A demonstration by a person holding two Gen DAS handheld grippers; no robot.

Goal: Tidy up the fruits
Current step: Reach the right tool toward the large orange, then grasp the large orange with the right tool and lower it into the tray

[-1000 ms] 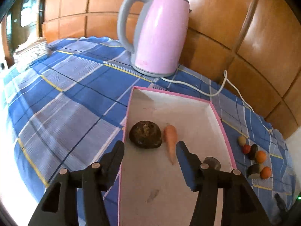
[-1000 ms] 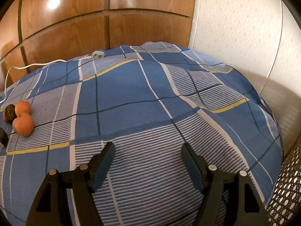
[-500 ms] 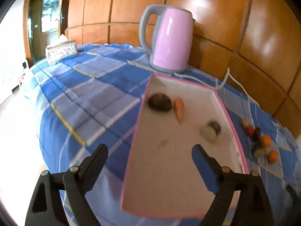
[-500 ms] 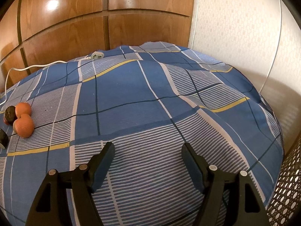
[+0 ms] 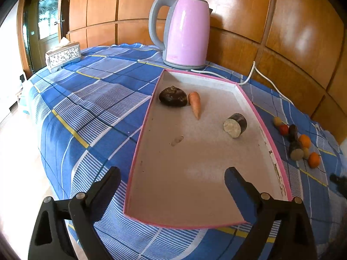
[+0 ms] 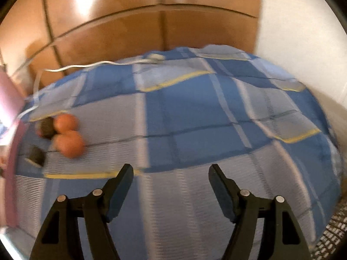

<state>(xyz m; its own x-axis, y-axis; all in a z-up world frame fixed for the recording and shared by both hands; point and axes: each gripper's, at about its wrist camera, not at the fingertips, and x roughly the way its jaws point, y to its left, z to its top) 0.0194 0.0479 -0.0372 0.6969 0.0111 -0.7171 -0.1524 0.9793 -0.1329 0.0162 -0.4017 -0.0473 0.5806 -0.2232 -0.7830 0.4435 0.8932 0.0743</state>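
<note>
A pink-rimmed white tray [image 5: 141, 138] lies on the blue checked cloth. In it are a dark round lump [image 5: 172, 97], a carrot [image 5: 194, 103] and a cut dark-skinned piece [image 5: 235, 125]. My left gripper [image 5: 172, 173] hovers over the tray's near end, its jaws opening with nothing between them. To the right of the tray lies a cluster of small fruits [image 5: 299, 143], among them an orange [image 5: 314, 160]. In the blurred right wrist view, two oranges [image 6: 69, 144] and dark pieces [image 6: 47, 126] lie left of my open, empty right gripper [image 6: 171, 168].
A pink kettle [image 5: 186, 32] stands behind the tray, and its white cord [image 5: 253, 71] trails right along the wooden wall. A patterned tissue box [image 5: 63, 55] sits at the far left. The table's edge drops off close by on the left. A woven basket [image 6: 334, 229] shows at lower right.
My left gripper has drawn back from the tray's far end and its jaws have spread wide; the cut piece now lies free in the tray. The right view has swung, bringing the oranges closer.
</note>
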